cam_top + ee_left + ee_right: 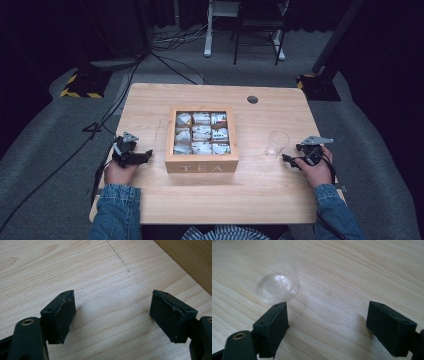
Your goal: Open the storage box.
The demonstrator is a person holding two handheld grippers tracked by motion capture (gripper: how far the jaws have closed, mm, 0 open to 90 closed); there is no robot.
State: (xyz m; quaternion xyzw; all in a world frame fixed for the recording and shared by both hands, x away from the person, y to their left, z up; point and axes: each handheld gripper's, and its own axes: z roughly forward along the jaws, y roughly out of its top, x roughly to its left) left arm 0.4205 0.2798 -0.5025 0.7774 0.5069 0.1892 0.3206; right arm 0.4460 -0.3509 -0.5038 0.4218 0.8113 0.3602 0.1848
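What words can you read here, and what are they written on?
"TEA": on the front wall of the wooden tea box in the high view.
The tea bag packets inside the box carry small coloured print, too small and blurred to read.
The clear plastic cup has raised marks on its base in the right gripper view, too blurred to read.

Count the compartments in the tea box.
9: the tea box holds a three-by-three grid, three compartments per row at back, middle and front, all holding tea bags.
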